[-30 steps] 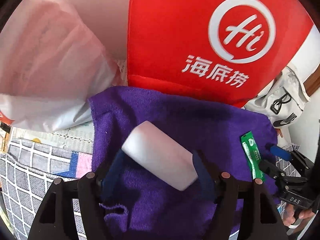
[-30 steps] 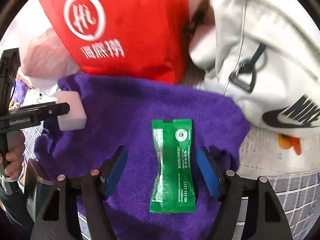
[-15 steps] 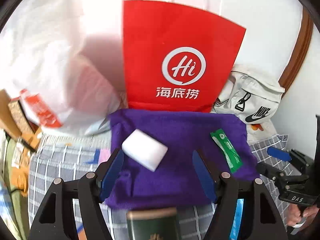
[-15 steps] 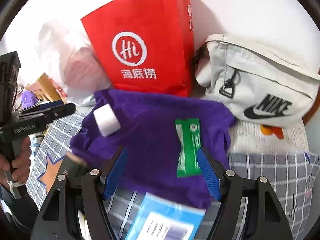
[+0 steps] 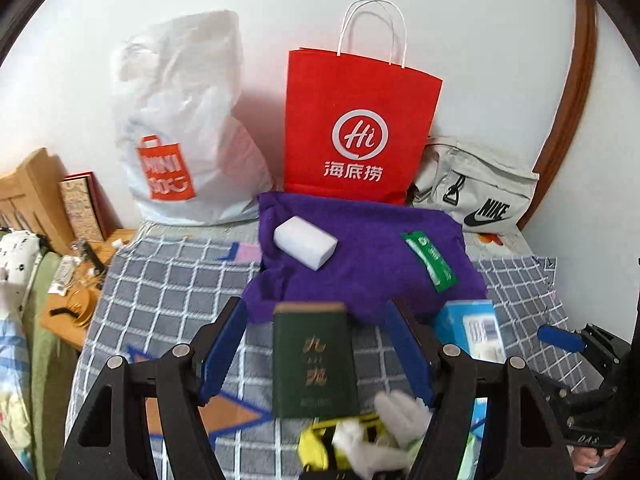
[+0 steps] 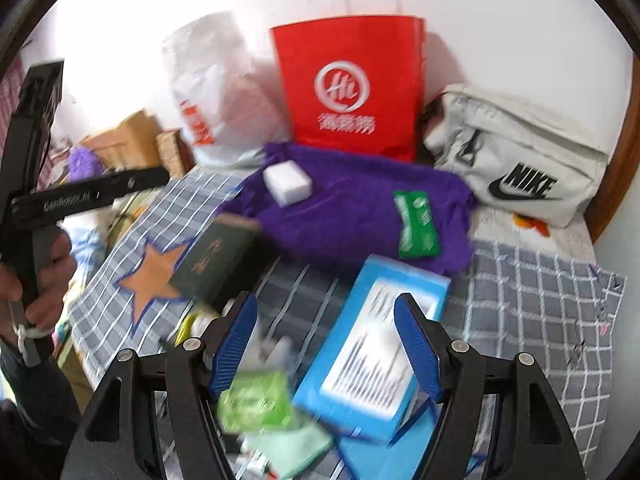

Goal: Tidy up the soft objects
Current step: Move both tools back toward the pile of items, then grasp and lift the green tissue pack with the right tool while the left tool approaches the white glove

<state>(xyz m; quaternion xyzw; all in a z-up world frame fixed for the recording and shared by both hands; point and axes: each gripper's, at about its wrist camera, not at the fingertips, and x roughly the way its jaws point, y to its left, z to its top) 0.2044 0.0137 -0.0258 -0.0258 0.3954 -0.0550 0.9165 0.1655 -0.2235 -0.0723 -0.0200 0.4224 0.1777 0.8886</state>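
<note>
A purple towel [image 5: 360,264] lies spread on a grey checked cloth [image 5: 168,280], its far edge against a red paper bag [image 5: 356,128] that stands at the white wall. On the towel rest a white sponge block [image 5: 306,242] toward the left and a green sachet [image 5: 430,262] toward the right, well apart from each other. A white plastic shopping bag [image 5: 180,120] stands left of the red bag, and a pale grey waist bag [image 5: 476,192] lies to its right. The left claw [image 5: 316,354] hangs above the near part of the cloth with its blue pads wide apart and nothing gripped; a dark green booklet [image 5: 314,360] lies on the cloth below the gap, its far edge touching the towel's near edge. The right claw [image 6: 326,350] is likewise wide open and empty, above a blue packet [image 6: 372,348] and a blurred green packet [image 6: 256,400] that lie just nearer than the towel. In the right wrist view a hand [image 6: 40,276] at the left edge holds the other tool's handle. A yellow and white item at the bottom of the left wrist view is too blurred to tell.
</note>
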